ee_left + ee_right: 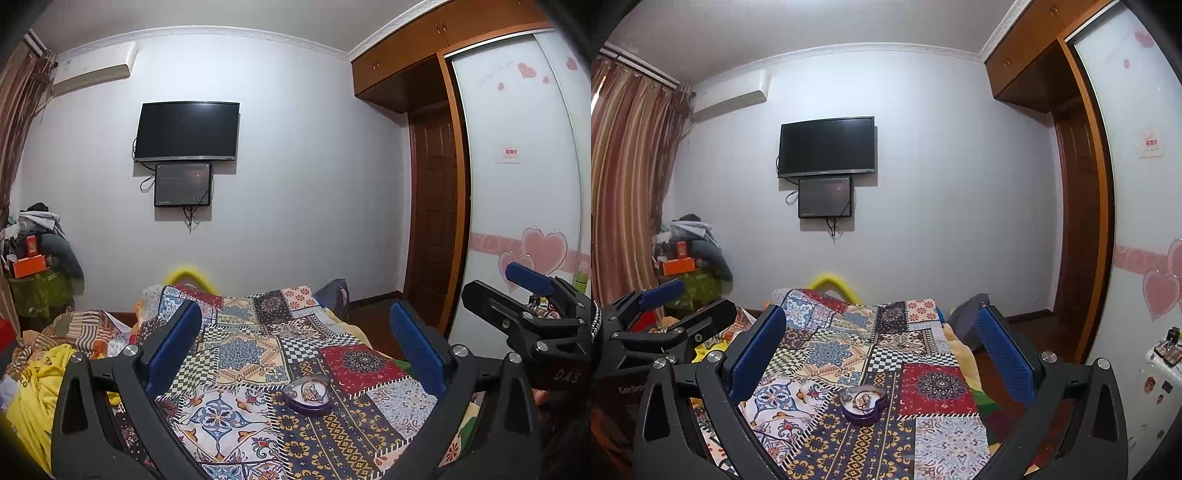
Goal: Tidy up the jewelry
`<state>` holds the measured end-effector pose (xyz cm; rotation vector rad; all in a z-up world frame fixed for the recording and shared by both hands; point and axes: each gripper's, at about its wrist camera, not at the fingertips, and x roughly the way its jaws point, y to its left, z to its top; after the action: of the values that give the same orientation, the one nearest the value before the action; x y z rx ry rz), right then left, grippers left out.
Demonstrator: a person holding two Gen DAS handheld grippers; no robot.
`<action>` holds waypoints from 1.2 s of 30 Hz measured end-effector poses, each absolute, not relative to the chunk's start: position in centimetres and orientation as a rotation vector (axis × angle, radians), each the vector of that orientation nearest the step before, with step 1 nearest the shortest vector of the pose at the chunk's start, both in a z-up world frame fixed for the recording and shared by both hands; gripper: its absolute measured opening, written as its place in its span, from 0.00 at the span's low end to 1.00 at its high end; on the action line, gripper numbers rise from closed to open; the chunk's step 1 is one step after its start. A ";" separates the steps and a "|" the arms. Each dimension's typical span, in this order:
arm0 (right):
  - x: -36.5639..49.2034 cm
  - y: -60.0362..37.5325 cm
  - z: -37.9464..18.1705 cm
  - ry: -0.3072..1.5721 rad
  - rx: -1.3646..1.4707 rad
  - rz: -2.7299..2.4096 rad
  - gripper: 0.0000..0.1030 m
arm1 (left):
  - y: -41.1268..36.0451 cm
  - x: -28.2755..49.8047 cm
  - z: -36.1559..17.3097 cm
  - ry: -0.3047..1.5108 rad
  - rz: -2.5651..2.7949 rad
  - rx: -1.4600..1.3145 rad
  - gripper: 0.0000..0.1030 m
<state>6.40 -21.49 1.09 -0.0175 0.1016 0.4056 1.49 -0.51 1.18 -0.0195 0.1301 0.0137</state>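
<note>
A purple heart-shaped jewelry box (pixel 309 396) lies open on the patchwork bedspread (pixel 258 350), with chains or bracelets inside. It also shows in the right wrist view (pixel 863 403). My left gripper (pixel 295 347) is open and empty, held above and behind the box, its blue pads wide apart. My right gripper (pixel 882 350) is open and empty too, at the same distance from the box. The right gripper shows at the right edge of the left wrist view (pixel 532 291), and the left gripper at the left edge of the right wrist view (pixel 672 302).
The bed runs away toward a white wall with a TV (pixel 187 132) and a small screen (pixel 183 184). Yellow clothes (pixel 37 391) lie left of the bed. A wardrobe (pixel 517 166) with sliding doors stands right. A cluttered pile (pixel 690 258) sits by the curtain.
</note>
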 end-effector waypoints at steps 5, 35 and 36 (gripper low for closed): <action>6.4 -21.6 1.1 0.105 -0.012 0.408 1.00 | -0.1 1.7 1.1 0.135 0.021 -0.034 1.00; 6.3 -22.2 1.5 0.109 -0.001 0.401 1.00 | 0.2 1.5 1.3 0.126 -0.010 -0.053 1.00; 6.3 -22.3 1.5 0.109 -0.001 0.400 1.00 | 0.2 1.5 1.3 0.126 -0.010 -0.054 1.00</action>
<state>6.31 -22.26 1.54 -0.0013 0.1094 0.4000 1.53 0.18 1.27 -0.0541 0.1264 -0.0103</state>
